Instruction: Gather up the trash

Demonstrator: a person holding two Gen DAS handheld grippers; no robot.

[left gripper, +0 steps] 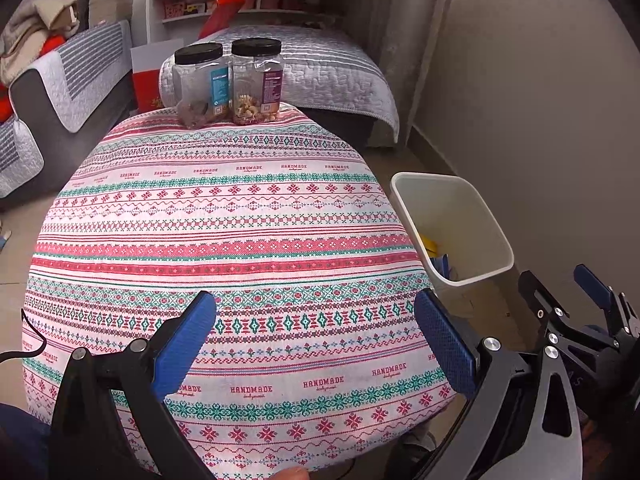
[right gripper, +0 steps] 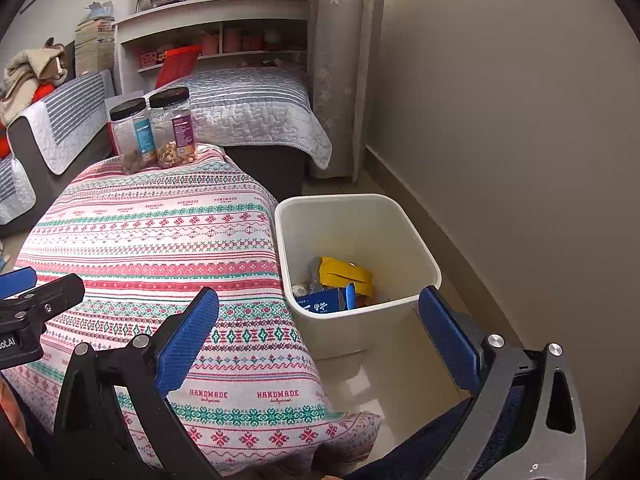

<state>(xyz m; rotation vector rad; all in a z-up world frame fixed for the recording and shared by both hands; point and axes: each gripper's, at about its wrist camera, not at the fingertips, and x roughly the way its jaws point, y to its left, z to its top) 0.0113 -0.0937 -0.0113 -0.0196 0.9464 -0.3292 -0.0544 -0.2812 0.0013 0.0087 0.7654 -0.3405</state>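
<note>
Blue-padded left gripper point(left gripper: 316, 344) fills the bottom of the left wrist view, fingers spread wide, nothing between them, hovering over the near edge of the tabletop point(left gripper: 240, 240). Its left pad point(left gripper: 184, 344) sits over the patterned tablecloth point(left gripper: 256, 208); its right pad point(left gripper: 446, 348) hangs at the tabletop's right edge. Right gripper point(right gripper: 320, 340) likewise wide open and empty, its left pad point(right gripper: 188, 340) over the cloth near the right edge, its right pad point(right gripper: 450, 340) out over the floor point(right gripper: 380, 376) past the bin's near corner. Each gripper shows partly at the other view's side.

Cloth is striped red, green and white, printed "HANDMADE", and drapes over the near right corner. No loose trash visible on it.

White trash bin point(right gripper: 356, 224) stands on the floor just beside the tabletop's right edge, upright, open-topped. Inside at the bottom: a yellow box point(right gripper: 344, 274), a blue carton point(right gripper: 324, 302) with white lettering, some small greyish scraps, too small to tell. Left wrist view shows only a sliver of yellow and blue inside.

Two clear plastic jars point(left gripper: 228, 80) with black lids stand at the far edge of the tabletop, touching side by side. Left one has a teal label and a little brownish contents; right one has a purple label and pale nuts at the bottom.

Beyond the far edge: grey-quilted bed point(left gripper: 312, 64), shelving point(left gripper: 256, 0) behind. Grey sofa point(left gripper: 60, 92) at left. Plain wall point(right gripper: 500, 120) at right.
</note>
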